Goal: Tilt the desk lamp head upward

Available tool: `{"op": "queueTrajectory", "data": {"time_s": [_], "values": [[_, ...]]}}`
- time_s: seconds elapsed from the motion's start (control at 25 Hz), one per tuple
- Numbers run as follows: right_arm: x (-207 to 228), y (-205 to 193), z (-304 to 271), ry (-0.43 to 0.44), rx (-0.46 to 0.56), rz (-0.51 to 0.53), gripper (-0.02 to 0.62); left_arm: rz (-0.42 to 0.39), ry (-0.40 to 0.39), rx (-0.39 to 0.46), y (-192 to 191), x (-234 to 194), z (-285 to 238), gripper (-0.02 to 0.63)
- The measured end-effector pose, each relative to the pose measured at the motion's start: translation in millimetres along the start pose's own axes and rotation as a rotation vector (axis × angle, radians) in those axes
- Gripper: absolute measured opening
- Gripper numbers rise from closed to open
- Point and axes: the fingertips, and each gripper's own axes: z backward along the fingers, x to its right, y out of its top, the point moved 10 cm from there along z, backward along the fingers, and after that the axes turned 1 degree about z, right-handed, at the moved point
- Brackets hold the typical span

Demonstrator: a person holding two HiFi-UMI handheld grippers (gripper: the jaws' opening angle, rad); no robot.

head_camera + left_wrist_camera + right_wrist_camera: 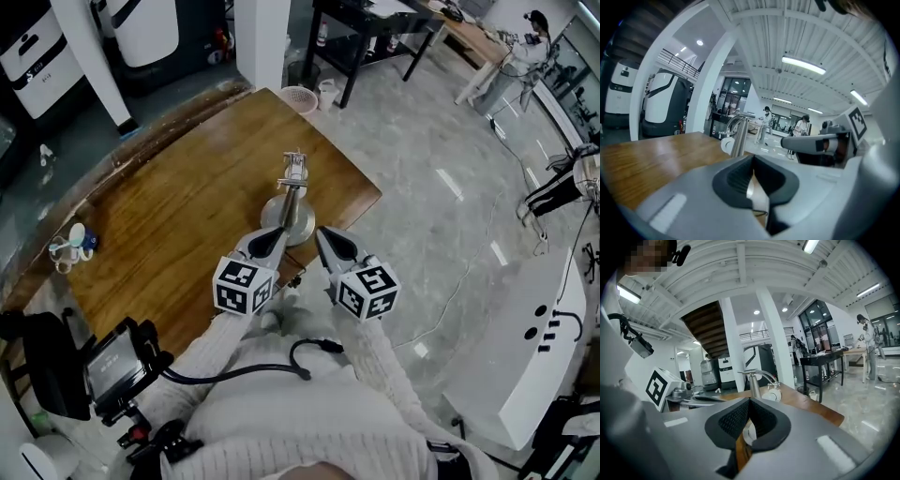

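A metal desk lamp [292, 199] stands on the wooden table [178, 216], with a round base [291, 223] and a small head [294, 169] at the far end of its arm. My left gripper [274, 240] is shut and holds nothing, just left of the base on the near side. My right gripper [327, 241] is also shut and holds nothing, just right of the base. In the left gripper view the lamp post [739, 137] rises ahead beyond the closed jaws [753, 165]. The right gripper view shows the lamp [755, 383] ahead with its white head [772, 394] hanging low.
Small white and blue items [71, 246] lie near the table's left edge. A white basket [299, 97] stands on the floor past the far corner, with a black table [375, 33] behind it. A camera rig [114, 367] sits at lower left. The table's right edge [361, 211] is close.
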Motion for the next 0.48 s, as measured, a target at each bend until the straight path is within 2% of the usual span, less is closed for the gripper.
{"op": "queueTrajectory", "data": {"time_s": [0.2,0.36,0.48], "values": [[43,12,-33,0.015,-0.022,-0.003,-0.002,0.022,0.018,0.015,2,-26,-37,0.025],[83,24,-73,0.047,-0.032,0.003,-0.002,0.032,-0.002,-0.004,1,-51,-75,0.103],[95,35,-81,0.064,-0.02,-0.027,-0.002,0.029,-0.015,-0.025,-1,-52,-81,0.137]]}}
